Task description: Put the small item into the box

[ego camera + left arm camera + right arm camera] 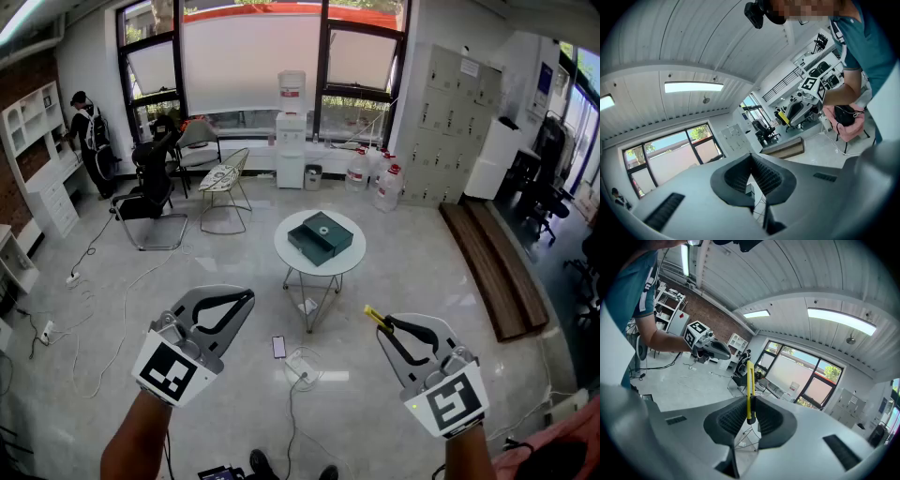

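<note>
A: In the head view, where is the small item?

B: It is a slim yellow utility knife, a little to the lower right of centre. The right gripper has it clamped at the very tip of its jaws, and the yellow end sticks out toward the upper left.

A: And the box?

B: The dark green box is flat and lies on a round white table in the middle of the frame, well apart from both grippers. The left gripper, at the lower left, has its jaws together and carries nothing.

A: What else is around?

B: On the floor between the grippers and the table lie a phone and a coiled white cable. Behind the table are a water dispenser, a wire chair and big water bottles. A person stands at the upper left.

A: What does the left gripper view show?

B: The ribbed pads meet in the centre with nothing between them. At the upper right, the other gripper shows with the yellow knife.

A: And the right gripper view?

B: The jaws press on the knife from both sides. It stands upright in the centre, with a yellow body and a dark lower end. The left gripper shows at the upper left.
</note>
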